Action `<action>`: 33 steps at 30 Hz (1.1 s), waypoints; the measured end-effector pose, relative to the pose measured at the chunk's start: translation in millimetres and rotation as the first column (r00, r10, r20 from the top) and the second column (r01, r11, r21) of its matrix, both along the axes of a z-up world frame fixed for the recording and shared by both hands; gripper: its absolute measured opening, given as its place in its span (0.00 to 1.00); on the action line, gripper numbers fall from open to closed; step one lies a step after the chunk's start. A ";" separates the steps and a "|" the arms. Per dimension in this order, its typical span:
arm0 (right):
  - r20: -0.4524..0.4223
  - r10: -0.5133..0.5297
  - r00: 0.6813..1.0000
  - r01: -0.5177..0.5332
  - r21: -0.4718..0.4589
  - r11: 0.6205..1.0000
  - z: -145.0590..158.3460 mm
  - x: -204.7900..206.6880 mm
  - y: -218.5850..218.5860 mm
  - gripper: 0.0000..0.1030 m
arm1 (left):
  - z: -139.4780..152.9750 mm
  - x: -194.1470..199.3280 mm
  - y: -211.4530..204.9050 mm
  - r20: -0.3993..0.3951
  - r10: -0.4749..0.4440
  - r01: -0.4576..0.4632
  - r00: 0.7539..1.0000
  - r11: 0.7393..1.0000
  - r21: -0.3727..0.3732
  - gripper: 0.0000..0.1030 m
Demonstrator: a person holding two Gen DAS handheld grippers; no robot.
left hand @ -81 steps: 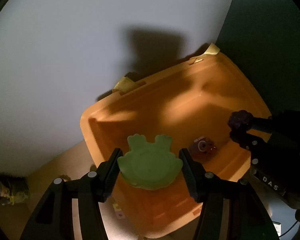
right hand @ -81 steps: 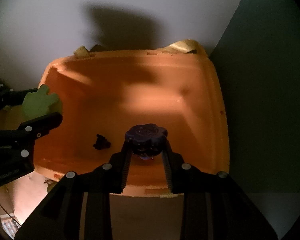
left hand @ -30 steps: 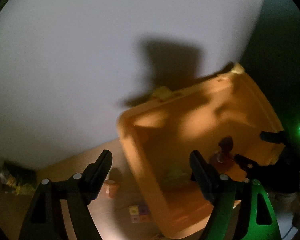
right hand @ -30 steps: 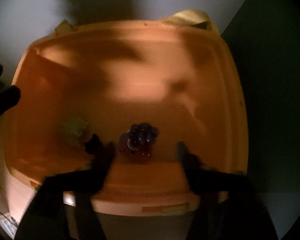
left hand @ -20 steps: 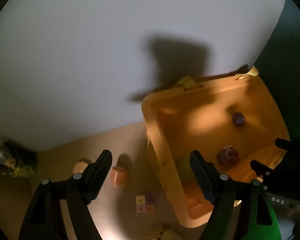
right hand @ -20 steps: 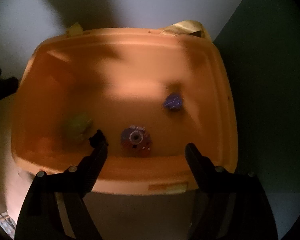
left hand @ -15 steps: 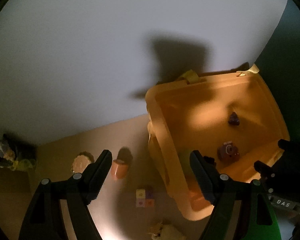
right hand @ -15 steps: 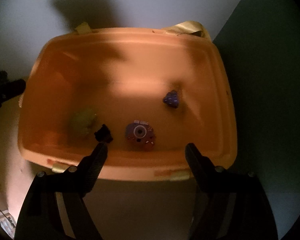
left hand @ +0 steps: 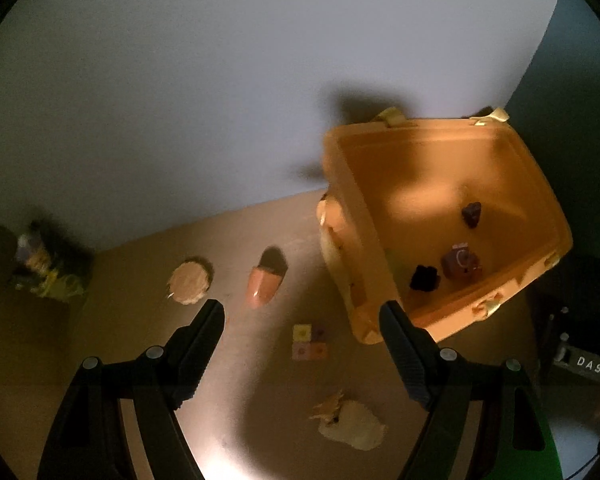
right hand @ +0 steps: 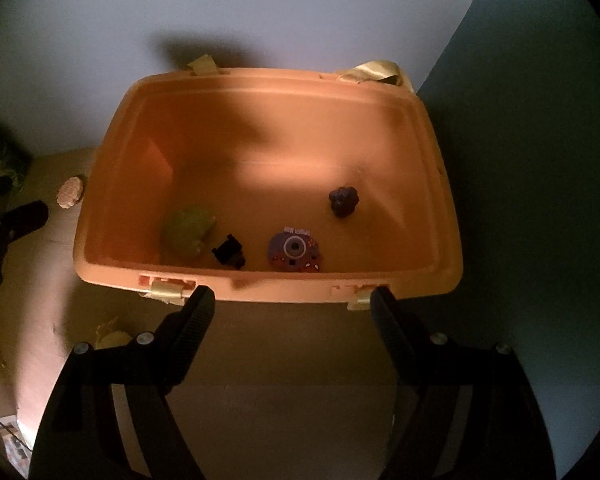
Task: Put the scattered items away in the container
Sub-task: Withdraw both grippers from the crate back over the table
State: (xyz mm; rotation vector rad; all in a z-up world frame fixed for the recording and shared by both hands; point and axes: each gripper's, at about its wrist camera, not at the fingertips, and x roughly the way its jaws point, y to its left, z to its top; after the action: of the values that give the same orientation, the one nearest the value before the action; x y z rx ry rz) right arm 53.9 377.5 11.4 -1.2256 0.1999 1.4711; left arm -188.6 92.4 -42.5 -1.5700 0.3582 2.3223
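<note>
Inside the orange plastic bin (right hand: pixel 428 168), four things are lying on the smooth floor: one green frog-shaped toy (right hand: pixel 189 230), one small black piece (right hand: pixel 229 256), one round purple disc (right hand: pixel 295 253) with a ring printed on it, and one lumpy dark purple toy (right hand: pixel 343 200). The bin is sitting against a pale wall, with yellowish tape tabs at its corners. Outside it, five things are lying scattered on the tan surface: a round ridged biscuit-like piece (left hand: pixel 189 281), a peach-coloured cup (left hand: pixel 264 284) tipped on its side, a cluster of pastel cubes (left hand: pixel 309 342), a crumpled cream lump (left hand: pixel 350 422), and a blurred patterned bundle (left hand: pixel 46 266) far off to one side. The left gripper (left hand: pixel 302 316) is hovering with its jaws spread wide and gripping nothing, the cubes just beyond its tips. The right gripper (right hand: pixel 292 300) is likewise gaping empty at the bin's near rim, the four toys lying beyond it.
</note>
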 end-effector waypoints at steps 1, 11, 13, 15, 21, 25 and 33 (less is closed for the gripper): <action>0.003 -0.002 1.000 0.002 0.005 1.000 0.2 -0.5 -2.4 0.76 | 0.2 4.9 -1.7 -0.006 0.006 -0.006 1.000 1.000 -0.015 0.74; 0.007 0.012 1.000 -0.012 0.010 1.000 -9.9 -13.5 -30.8 0.76 | 4.5 36.8 -24.6 0.013 0.023 -0.023 1.000 1.000 -0.004 0.74; 0.001 0.031 1.000 -0.031 0.003 1.000 -13.9 -18.4 -39.0 0.76 | 3.7 44.0 -30.4 0.019 0.029 -0.029 0.999 1.000 -0.001 0.74; -0.002 0.046 0.999 -0.046 -0.006 0.999 -20.2 -22.9 -45.5 0.76 | 2.8 50.1 -35.5 0.020 0.036 -0.036 0.999 0.999 0.000 0.74; -0.008 0.072 0.997 -0.072 -0.010 0.997 -31.1 -33.7 -62.1 0.76 | -1.9 66.9 -54.0 0.028 0.069 -0.069 0.997 0.998 -0.010 0.74; -0.013 0.094 0.995 -0.094 -0.016 0.995 -38.1 -40.6 -76.0 0.76 | -6.5 76.9 -63.4 0.032 0.077 -0.077 0.996 0.997 -0.015 0.74; 0.009 0.125 0.992 -0.124 -0.022 0.992 -59.9 -50.2 -100.2 0.75 | -23.5 91.5 -84.2 0.058 0.106 -0.105 0.993 0.994 -0.022 0.74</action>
State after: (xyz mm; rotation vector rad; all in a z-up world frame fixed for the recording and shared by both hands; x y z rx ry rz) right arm 3.7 277.3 -48.5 -1.2820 0.1346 1.5732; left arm -97.1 8.2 -66.0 -1.7018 0.2896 2.3504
